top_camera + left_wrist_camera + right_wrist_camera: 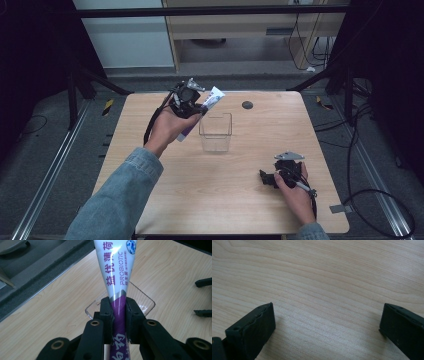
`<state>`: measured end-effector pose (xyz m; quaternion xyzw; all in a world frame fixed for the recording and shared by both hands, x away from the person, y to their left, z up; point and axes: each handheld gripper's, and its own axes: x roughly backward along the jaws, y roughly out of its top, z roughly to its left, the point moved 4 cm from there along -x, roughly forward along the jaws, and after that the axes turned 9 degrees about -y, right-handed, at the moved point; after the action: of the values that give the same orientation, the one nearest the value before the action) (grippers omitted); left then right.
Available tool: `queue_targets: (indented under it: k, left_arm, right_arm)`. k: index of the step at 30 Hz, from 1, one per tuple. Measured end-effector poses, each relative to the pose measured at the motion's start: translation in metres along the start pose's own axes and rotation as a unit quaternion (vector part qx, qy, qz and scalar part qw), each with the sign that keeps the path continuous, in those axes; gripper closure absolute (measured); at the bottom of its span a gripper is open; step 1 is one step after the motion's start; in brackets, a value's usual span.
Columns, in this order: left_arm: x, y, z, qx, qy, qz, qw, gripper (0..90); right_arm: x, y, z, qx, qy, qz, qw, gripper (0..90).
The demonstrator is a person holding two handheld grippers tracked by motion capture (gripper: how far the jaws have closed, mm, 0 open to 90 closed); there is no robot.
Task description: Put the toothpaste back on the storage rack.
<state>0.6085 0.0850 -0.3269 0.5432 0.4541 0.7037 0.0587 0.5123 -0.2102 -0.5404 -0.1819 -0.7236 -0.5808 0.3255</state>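
Gripping a tube [119, 277] mid-body, the left gripper [119, 312] held it above the counter [220, 185] beside a clear bin [216, 132], seemingly for dropping in; right gripper [272, 179] rested, jaws wide, empty.

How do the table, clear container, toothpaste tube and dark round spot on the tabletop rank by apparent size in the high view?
1. Table
2. Clear container
3. Toothpaste tube, partly hidden by the left gripper, so close to the container
4. Dark round spot

even overhead light on the pale table [225, 185], dark surroundings; glare streaks the tube [119, 280]; close black jaws look soft, shadows faint.
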Motion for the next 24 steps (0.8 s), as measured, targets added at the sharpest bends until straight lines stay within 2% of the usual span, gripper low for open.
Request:
queue_targets:
  k: [10,24]
  left_arm:
    - [-0.005,0.012,0.001,0.000,-0.003,-0.007,1.0000,77.9]
    - [-0.011,0.022,0.002,-0.009,-0.003,-0.015,0.9998,77.9]
  right_arm:
    - [0.000,0.000,0.000,-0.001,0.000,0.000,1.0000,0.3]
    - [0.000,0.000,0.000,-0.001,0.001,0.000,1.0000,0.3]
